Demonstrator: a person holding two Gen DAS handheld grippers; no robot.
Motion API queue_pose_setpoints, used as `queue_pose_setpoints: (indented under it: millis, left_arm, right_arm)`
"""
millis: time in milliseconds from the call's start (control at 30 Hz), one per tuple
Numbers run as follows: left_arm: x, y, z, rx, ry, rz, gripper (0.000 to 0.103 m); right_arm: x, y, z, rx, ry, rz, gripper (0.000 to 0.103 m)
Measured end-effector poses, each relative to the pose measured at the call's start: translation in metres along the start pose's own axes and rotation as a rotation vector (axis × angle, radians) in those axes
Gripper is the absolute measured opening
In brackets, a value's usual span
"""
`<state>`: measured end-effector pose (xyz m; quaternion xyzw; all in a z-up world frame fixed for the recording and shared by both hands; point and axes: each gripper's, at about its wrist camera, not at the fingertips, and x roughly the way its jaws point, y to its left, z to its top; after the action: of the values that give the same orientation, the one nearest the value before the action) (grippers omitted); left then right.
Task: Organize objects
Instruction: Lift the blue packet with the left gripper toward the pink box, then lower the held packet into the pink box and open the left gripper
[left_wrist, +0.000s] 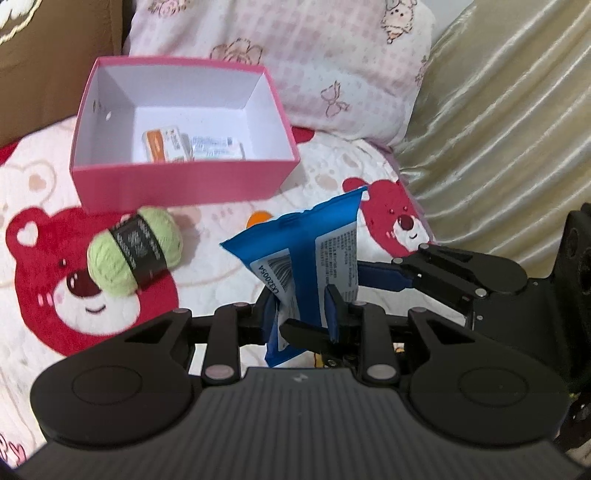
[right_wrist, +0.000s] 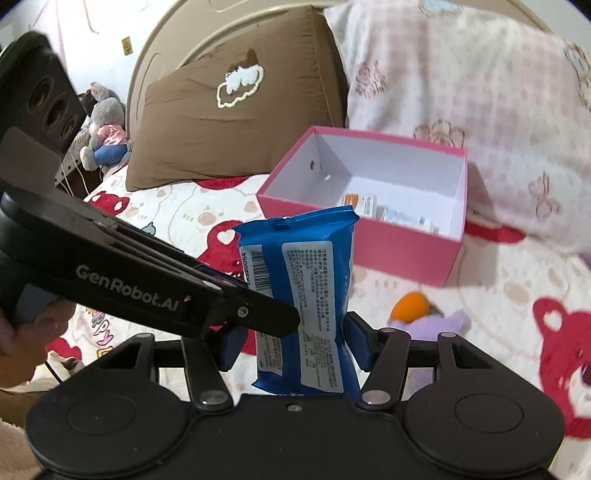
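Both my sets of fingers grip the blue packet (left_wrist: 306, 254), the left fingers (left_wrist: 306, 314) pinched narrow on its edge, the right fingers (right_wrist: 295, 343) clamped across its width. It hangs above the bed (left_wrist: 207, 218), near the pink box (left_wrist: 177, 181) and the green yarn ball (left_wrist: 135, 251).

Both claws tilt downward over the bed and meet on one blue packet (left_wrist: 314, 254). The left claw (left_wrist: 304, 314) is pinched nearly closed on the packet's lower edge. The right claw (right_wrist: 295, 341) stands about half spread, its blue pads (right_wrist: 356, 338) pressed to the packet's two sides. At the left edge of the right wrist view, a hand (right_wrist: 26, 332) grips the left claw's handle.
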<state>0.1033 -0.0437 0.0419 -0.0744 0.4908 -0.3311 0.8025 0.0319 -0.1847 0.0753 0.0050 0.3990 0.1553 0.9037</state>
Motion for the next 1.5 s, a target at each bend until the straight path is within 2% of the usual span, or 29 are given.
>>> queue_pose_setpoints:
  millis: [100,267,667,800,1000,1100,1300,1500]
  left_arm:
    - [-0.005,0.002,0.014,-0.009,-0.021,-0.009,0.026]
    - [-0.006,0.014,0.042,-0.087,-0.047,-0.045,0.026]
    - [0.022,0.051,0.113,-0.263,-0.136,-0.110,0.026]
    - [0.041,0.068,0.129,-0.316,-0.162,-0.139,0.026]
    - [0.074,0.098,0.147,-0.365,-0.196,-0.184,0.026]
    - [0.091,0.115,0.154,-0.407,-0.203,-0.202,0.026]
    - [0.129,0.144,0.165,-0.464,-0.169,-0.172,0.026]
    - [0.164,0.171,0.166,-0.590,-0.174,-0.240,0.026]
  right_arm:
    - [-0.006,0.002,0.013,-0.059,-0.029,-0.023,0.063]
    - [-0.009,-0.001,0.038,-0.136,-0.076,-0.050,0.062]
    - [0.028,-0.025,0.106,-0.368,-0.109,-0.137,0.056]
    - [0.050,-0.042,0.130,-0.422,-0.086,-0.132,0.056]
    - [0.085,-0.059,0.149,-0.502,-0.037,-0.136,0.056]
    - [0.105,-0.066,0.152,-0.547,-0.014,-0.147,0.056]
    - [0.154,-0.077,0.157,-0.569,0.058,-0.168,0.050]
    - [0.189,-0.084,0.159,-0.605,0.099,-0.203,0.047]
